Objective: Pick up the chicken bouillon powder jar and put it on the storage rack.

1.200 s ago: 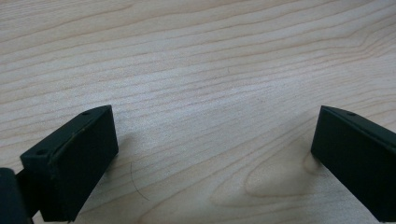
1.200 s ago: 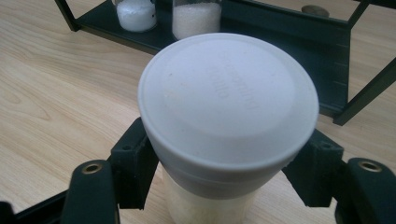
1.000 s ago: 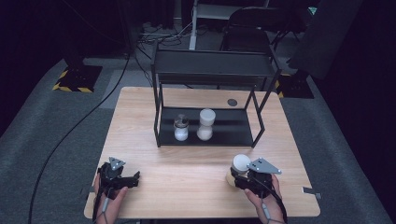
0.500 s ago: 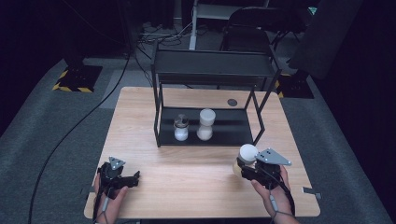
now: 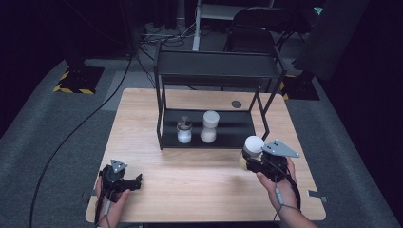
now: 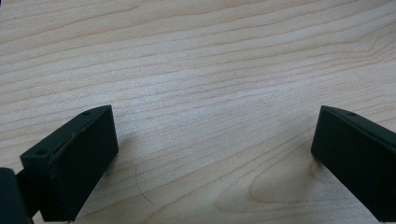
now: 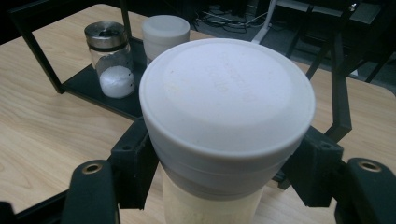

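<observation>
My right gripper (image 5: 254, 159) is shut on a white-lidded jar (image 5: 252, 146) of pale contents, held just in front of the black shelf rack (image 5: 214, 76) near its right front leg. In the right gripper view the jar's lid (image 7: 226, 100) sits between both jaws. On the rack's lower shelf stand a glass shaker with a metal cap (image 5: 184, 130) and a second white-lidded jar (image 5: 209, 126). My left gripper (image 5: 133, 183) rests open near the table's front left, and its fingers (image 6: 74, 163) are spread over bare wood.
The wooden table (image 5: 190, 190) has a small dark round disc (image 5: 236, 104) at the back right. A grey tab (image 5: 316, 194) lies near the right front edge. Cables and chairs stand on the floor behind the table.
My right gripper has lifted the jar and carried it away from the front edge toward the rack. The left gripper has stayed where it was.
</observation>
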